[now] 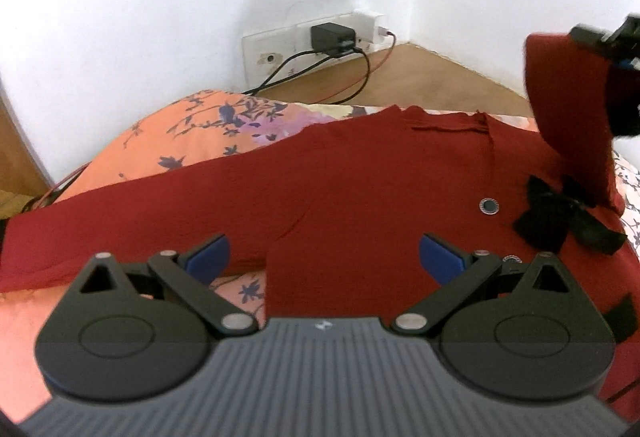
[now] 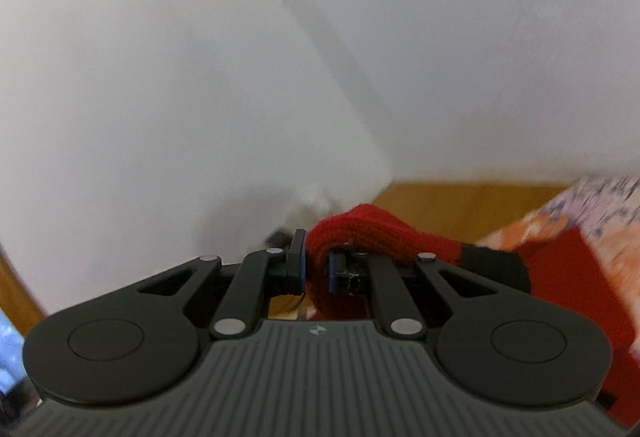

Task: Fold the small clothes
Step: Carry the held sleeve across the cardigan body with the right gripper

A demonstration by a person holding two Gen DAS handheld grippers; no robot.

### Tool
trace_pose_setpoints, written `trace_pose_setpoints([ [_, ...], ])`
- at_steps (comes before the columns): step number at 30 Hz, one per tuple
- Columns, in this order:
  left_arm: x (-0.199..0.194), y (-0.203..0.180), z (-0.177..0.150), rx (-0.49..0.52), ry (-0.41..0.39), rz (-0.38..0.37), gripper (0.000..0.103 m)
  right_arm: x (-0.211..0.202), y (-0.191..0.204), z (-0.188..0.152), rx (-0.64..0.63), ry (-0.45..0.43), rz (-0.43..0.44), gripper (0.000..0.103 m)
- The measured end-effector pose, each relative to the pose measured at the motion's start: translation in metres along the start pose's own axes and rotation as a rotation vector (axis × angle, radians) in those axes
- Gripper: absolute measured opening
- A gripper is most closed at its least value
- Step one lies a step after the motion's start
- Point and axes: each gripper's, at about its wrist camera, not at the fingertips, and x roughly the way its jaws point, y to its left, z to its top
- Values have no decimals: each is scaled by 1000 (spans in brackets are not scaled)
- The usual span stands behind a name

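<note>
Right wrist view shows my right hand-held gripper [image 2: 316, 269] pinched narrow on the red cardigan's sleeve [image 2: 360, 233], lifted off the floral bedspread [image 1: 192, 133]. I'd carry it across the body [image 1: 360, 189], cuff flat, clear of the black bow [image 1: 560, 217]. My left hand-held gripper [image 1: 324, 257] hovers wide, empty, above the hem.

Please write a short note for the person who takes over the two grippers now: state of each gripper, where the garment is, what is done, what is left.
Left gripper: open, hovering over the red garment, holding nothing.
Right gripper: shut on the sleeve, lifted off the bed.
The garment lies spread on the floral bedcover, black bow facing up.
Done: one sleeve picked up.
Left: probably lay that sleeve across the body, fold the other sleeve, then fold the body.
</note>
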Motion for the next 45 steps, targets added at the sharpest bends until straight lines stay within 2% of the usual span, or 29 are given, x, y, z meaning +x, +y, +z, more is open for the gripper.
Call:
trace_pose_setpoints([
  [5, 5, 12, -2, -6, 8, 3, 103, 23, 6, -42, -21, 107, 8, 10],
  [7, 7, 16, -3, -4, 10, 4, 103, 32, -3, -54, -31, 151, 3, 10],
  [11, 10, 24, -3, -9, 15, 0, 103, 56, 3, -60, -33, 214, -14, 10],
  [13, 11, 27, -4, -10, 17, -3, 103, 55, -7, -62, -33, 242, -18, 10],
  [19, 14, 36, -4, -4, 21, -11, 103, 90, -10, -89, -14, 324, -46, 13],
  [20, 14, 37, -4, -5, 21, -15, 103, 95, -11, -93, -6, 342, -57, 19],
  [23, 14, 40, -2, 0, 12, -23, 103, 100, -15, -102, 32, 397, -70, 31],
  [24, 14, 40, -1, 7, 4, -22, 103, 98, -14, -103, 46, 393, -62, 34],
  [26, 13, 38, 2, 33, -14, -21, 103, 93, -11, -102, 62, 389, -57, 48],
  [28, 12, 34, 4, 57, -27, -26, 103, 84, -7, -99, 69, 399, -51, 54],
  [33, 12, 15, 11, 139, -55, -77, 103, 42, 3, -80, 33, 437, -98, 54],
  [37, 11, -6, 17, 182, -81, -136, 103, 6, 0, -61, 5, 432, -156, 55],
  [41, 17, -30, 20, 224, -109, -175, 103, -23, -17, -43, 24, 406, -212, 55],
  [45, 34, -58, 20, 267, -98, -212, 102, -47, -44, -38, 69, 366, -278, 56],
])
